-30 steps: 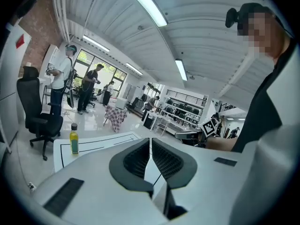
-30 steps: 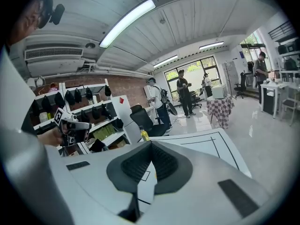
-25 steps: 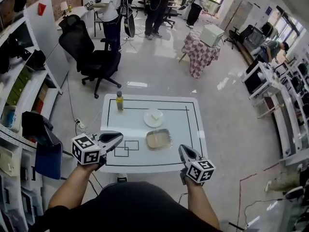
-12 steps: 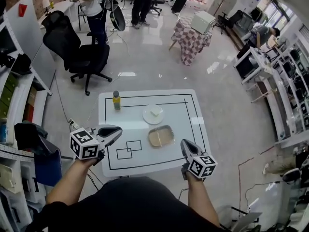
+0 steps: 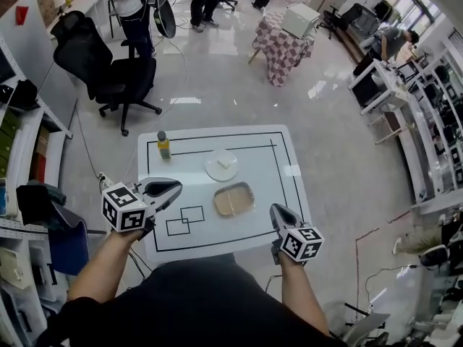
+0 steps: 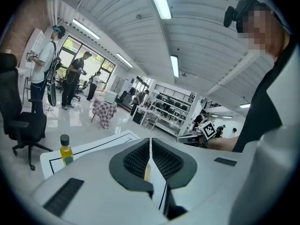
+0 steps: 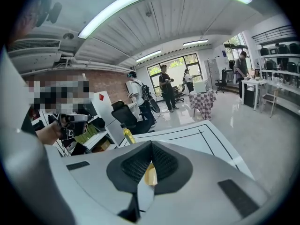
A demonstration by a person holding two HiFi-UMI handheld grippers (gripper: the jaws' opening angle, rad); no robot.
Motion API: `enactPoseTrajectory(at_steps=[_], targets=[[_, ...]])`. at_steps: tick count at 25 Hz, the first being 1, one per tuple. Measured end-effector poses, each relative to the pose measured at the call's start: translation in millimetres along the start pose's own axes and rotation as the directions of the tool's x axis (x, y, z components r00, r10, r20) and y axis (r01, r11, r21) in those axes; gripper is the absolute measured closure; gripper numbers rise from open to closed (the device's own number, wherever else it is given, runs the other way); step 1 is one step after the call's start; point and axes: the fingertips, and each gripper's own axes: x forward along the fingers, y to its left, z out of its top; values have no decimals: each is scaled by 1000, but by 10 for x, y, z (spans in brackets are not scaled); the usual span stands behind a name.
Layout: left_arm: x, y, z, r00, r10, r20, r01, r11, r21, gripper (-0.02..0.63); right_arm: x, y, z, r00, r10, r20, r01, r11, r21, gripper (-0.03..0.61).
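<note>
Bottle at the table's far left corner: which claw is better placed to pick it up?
Left. The left claw hangs over the table's left side, close to the bottle with nothing between. The right claw is at the near right, beyond the tray. Both are shut.

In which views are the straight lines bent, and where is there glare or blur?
Head view: the table edges bow slightly; glare patches on the floor. Left gripper view: strong fisheye, dark corners, the ceiling lamp curved and overexposed. Right gripper view: the same fisheye, the tube lamp blown out.
</note>
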Motion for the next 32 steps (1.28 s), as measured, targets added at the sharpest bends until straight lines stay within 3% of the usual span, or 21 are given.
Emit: enactPoseTrajectory(at_steps=[12,19,32], targets=[[646,-299,282,993,115,16,-115,993,-27,583,218,-872,168,991,120,-52,-121,992,-23,565],[922,-272,279,984,179,-5,-179,983,-32,583,413,-1183,56,981,173,-91,-174,985,-5,565],[1402,-227,130,977,207,-45,-210,975,-77,583,761,-1666,-381,950,232,-208,-234,972,13,549]])
